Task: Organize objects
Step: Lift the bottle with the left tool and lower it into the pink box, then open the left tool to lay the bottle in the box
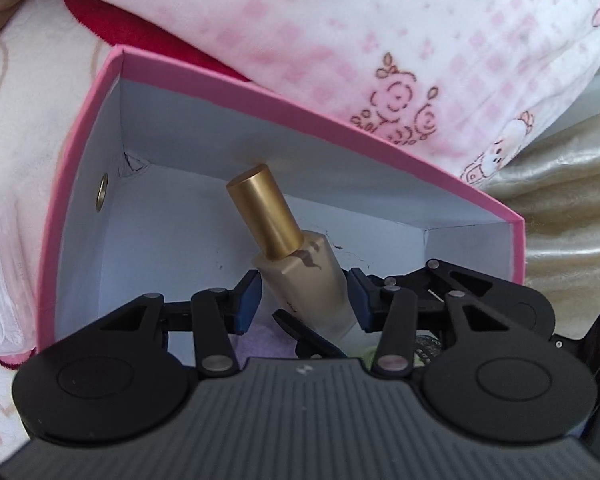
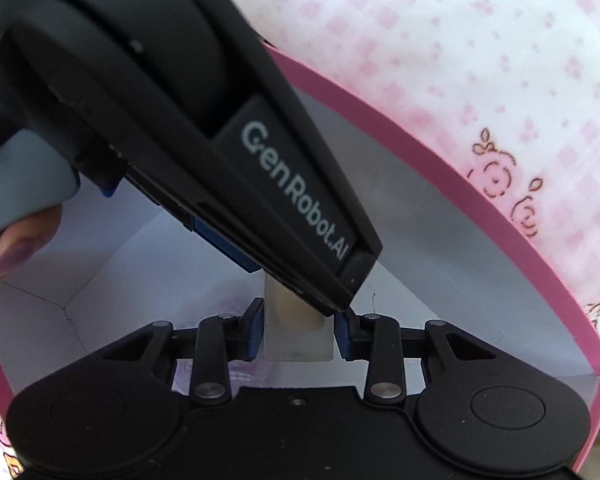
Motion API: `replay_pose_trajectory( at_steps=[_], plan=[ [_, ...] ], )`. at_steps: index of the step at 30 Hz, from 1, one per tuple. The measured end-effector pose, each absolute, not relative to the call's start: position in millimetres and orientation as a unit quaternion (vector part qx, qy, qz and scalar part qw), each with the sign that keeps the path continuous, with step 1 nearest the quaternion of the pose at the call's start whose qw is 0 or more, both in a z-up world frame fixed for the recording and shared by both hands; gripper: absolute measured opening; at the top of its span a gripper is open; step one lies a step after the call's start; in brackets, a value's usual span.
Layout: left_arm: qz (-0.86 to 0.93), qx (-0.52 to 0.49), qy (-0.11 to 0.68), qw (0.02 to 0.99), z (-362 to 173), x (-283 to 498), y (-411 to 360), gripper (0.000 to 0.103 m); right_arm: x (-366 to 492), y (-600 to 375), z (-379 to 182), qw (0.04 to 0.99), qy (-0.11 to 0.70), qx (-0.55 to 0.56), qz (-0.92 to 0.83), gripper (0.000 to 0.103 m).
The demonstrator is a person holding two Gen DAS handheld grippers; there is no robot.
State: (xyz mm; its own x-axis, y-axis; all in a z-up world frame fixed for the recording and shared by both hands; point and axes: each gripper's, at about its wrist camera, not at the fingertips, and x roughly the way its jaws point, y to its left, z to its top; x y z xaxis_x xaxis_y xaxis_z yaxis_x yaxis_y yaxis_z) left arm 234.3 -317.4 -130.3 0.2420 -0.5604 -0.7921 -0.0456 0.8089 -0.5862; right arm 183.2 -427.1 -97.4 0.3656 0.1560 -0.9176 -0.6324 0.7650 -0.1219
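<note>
Both grippers are down inside the pink box (image 1: pixel 284 92) sitting on the bed. The gold-capped bottle (image 1: pixel 300 264) leans tilted in there. The left gripper (image 1: pixel 304 300) looks pinched on its body, and the right gripper (image 2: pixel 298 330) clamps its pale base (image 2: pixel 296 336). So it's basically in, just needs letting go. There's something purple and a few bits already underneath, but I can't tell what else is left.

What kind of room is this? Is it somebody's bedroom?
Probably a bedroom, on a bed. A soft pink-and-white blanket with little flowers lies behind the pink box, with more fleecy bedding beside it. A gold-capped cosmetic bottle sits in the box.
</note>
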Motion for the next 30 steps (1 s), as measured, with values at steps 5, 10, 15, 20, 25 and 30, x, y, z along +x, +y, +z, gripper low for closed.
replay_pose_trajectory(
  at_steps=[5, 10, 15, 20, 25, 30],
  plan=[
    [-0.158, -0.252, 0.594, 0.747, -138.4, 235.1, -321.2, 0.045, 193.0, -426.6, -106.9, 0.782, 0.523, -0.228, 0.251, 0.040],
    [-0.159, -0.263, 0.597, 0.741, -145.3, 235.5, -319.3, 0.045, 189.5, -422.4, -105.0, 0.791, 0.519, -0.235, 0.222, 0.048],
    [-0.170, -0.252, 0.594, 0.745, -133.7, 230.4, -317.5, 0.045, 179.5, -420.4, -91.1, 0.806, 0.516, -0.225, 0.186, 0.050],
    [-0.194, -0.219, 0.583, 0.758, -98.0, 216.1, -311.1, 0.048, 146.8, -421.5, -50.6, 0.846, 0.477, -0.168, 0.168, 0.055],
    [-0.214, -0.190, 0.565, 0.774, -53.3, 192.5, -297.8, 0.051, 108.5, -409.9, -15.7, 0.879, 0.431, -0.134, 0.151, 0.060],
    [-0.219, -0.157, 0.547, 0.793, -7.3, 165.1, -275.2, 0.054, 78.0, -387.2, 18.2, 0.897, 0.401, -0.125, 0.140, 0.060]
  ],
)
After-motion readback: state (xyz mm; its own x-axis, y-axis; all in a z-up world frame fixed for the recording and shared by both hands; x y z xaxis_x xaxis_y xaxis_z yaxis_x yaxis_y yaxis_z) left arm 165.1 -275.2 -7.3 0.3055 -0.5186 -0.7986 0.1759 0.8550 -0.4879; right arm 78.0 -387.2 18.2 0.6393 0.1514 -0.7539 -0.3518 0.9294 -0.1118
